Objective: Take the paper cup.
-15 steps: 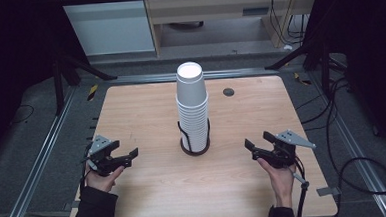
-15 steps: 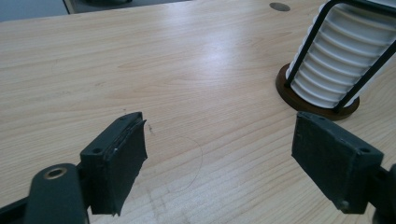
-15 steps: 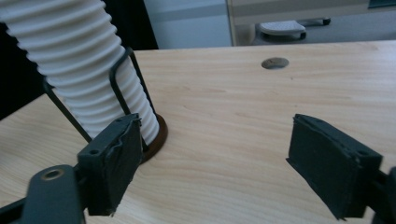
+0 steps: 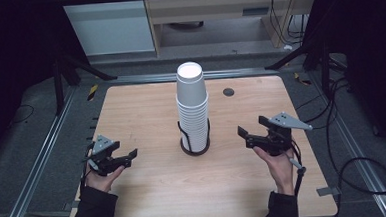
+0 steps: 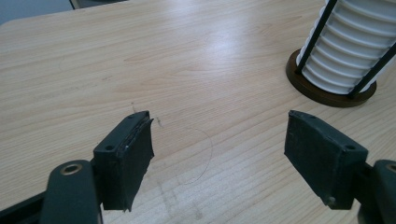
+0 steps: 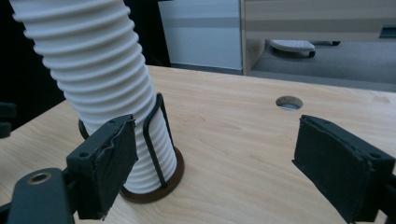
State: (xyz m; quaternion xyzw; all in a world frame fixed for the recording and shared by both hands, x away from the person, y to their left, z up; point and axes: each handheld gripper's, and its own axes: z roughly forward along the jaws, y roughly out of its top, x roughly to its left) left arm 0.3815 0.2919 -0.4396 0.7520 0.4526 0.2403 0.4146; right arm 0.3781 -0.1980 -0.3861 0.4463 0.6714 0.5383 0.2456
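Note:
A tall stack of white paper cups (image 4: 192,108) stands upright in a black wire holder with a round dark base (image 4: 194,149) at the middle of the wooden table (image 4: 141,116). My left gripper (image 4: 131,157) sits low at the front left, open, with bare wood between its jaws (image 5: 219,135); the cup stack (image 5: 348,51) is off to its right. My right gripper (image 4: 243,137) is held to the right of the stack, pointing towards it, open and holding nothing (image 6: 217,140). The ribbed cup stack (image 6: 102,70) rises just beyond its left jaw.
A round cable hole (image 4: 228,92) lies in the table behind and right of the stack. Metal rails (image 4: 38,161) run along both sides of the table. Cables (image 4: 364,174) lie on the floor to the right. A cabinet (image 4: 111,22) stands beyond the far edge.

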